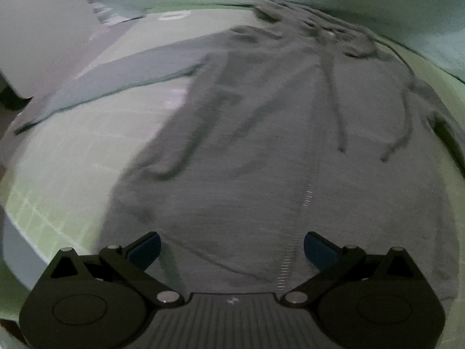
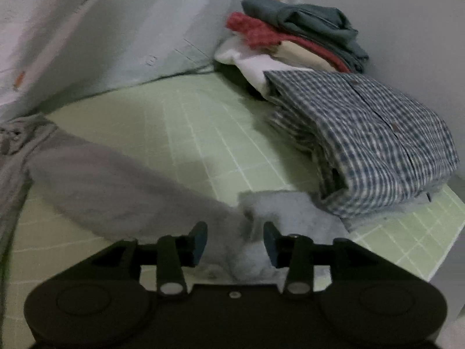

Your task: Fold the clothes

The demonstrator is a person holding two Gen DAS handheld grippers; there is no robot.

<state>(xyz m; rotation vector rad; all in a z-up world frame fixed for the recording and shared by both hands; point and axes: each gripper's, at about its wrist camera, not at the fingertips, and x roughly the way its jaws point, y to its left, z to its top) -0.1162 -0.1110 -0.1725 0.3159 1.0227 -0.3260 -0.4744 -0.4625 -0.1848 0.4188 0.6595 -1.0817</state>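
Note:
A grey zip hoodie [image 1: 261, 133] lies flat, front up, on a green grid mat [image 1: 72, 157], hood at the far end, one sleeve stretched out to the left. My left gripper [image 1: 232, 250] is open above the hoodie's hem, close to the zipper. In the right wrist view the hoodie's other sleeve [image 2: 116, 186] runs across the mat [image 2: 189, 133] to its cuff [image 2: 261, 232]. My right gripper [image 2: 235, 241] is open with the cuff end between its blue pads, not clamped.
A folded blue checked shirt [image 2: 372, 142] lies just right of the cuff. Behind it stands a stack of folded clothes [image 2: 296, 37] in the corner. Pale walls [image 2: 116, 29] border the mat at the back. The mat's front right edge [image 2: 436, 247] is near.

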